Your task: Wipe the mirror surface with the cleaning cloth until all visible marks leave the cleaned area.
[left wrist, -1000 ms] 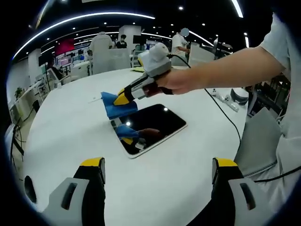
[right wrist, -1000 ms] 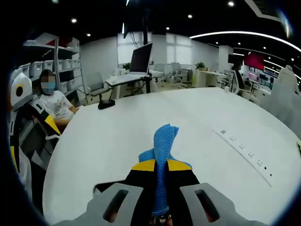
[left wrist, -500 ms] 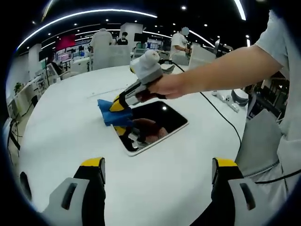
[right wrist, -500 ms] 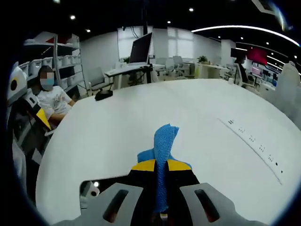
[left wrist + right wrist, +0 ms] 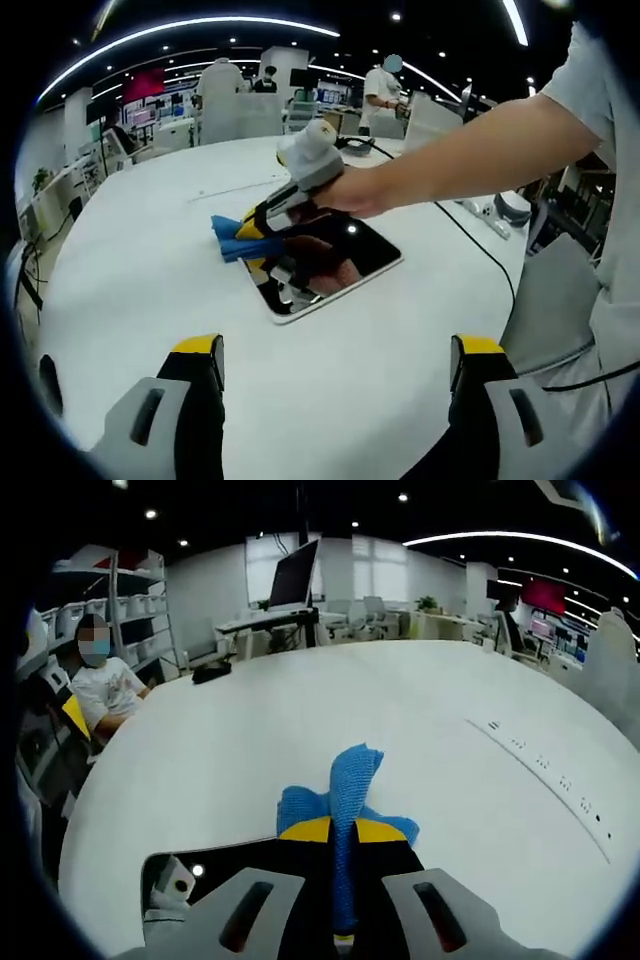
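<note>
Blue cleaning cloth, one piece, clamped between the yellow-tipped jaws of the right gripper and pressed at the far-left corner of the mirror. The mirror, a single dark rectangular pane with a pale rim, lies flat on the white table; its surface reflects the gripper and the hand holding it. In the right gripper view, the same cloth rises between the closed jaws of the right gripper, with the near dark edge of the mirror just left of and below the jaws. The left gripper sits on the near side of the mirror, well apart from it; its two jaws stand wide apart with nothing between them. One cable runs across the table to the right of the mirror. Beyond the table, one seated person is in the right gripper view, and three standing people are in the left gripper view.
</note>
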`<state>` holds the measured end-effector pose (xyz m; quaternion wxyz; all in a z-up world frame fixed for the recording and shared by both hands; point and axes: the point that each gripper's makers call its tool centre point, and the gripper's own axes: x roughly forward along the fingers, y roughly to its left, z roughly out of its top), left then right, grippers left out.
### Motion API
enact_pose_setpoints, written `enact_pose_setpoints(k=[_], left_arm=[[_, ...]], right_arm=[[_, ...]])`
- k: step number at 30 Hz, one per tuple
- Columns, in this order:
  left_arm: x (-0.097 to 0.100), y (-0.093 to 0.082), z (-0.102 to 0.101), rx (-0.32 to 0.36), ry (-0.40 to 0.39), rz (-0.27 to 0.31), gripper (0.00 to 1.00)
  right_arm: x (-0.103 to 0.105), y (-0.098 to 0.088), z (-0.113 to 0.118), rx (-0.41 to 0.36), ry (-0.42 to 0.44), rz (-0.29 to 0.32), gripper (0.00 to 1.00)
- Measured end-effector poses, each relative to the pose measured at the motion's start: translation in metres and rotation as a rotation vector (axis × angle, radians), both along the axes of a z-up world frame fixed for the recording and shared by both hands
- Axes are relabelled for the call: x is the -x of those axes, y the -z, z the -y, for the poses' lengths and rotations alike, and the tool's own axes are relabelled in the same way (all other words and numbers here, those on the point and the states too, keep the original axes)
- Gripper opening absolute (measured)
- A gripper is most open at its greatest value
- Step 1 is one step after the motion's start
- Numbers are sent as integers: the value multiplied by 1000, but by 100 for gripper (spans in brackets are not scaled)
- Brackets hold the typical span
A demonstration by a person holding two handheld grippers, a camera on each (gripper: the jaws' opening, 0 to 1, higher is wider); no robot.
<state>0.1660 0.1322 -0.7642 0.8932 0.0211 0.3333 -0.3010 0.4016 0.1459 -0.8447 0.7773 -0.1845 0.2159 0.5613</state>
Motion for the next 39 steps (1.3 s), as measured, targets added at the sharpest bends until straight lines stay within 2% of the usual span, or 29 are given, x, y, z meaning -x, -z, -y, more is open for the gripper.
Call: enact_pose_setpoints(k=[4, 6, 14, 21, 39], left_arm=[[2, 0, 1, -1, -1, -1, 94], [2, -4, 2, 28, -17, -4, 94], [2, -9, 2, -16, 2, 9, 94], [0, -8, 4, -25, 4, 15, 94], [7, -10, 1, -53, 12, 14, 94]], right_arm=[[5, -2, 0, -7, 11, -7, 2], [5, -3, 0, -9, 9, -3, 2], [3, -1, 5, 11, 10, 7, 2], [-1, 1, 15, 8, 26, 3, 2], [0, 0, 24, 1, 55, 6, 2]])
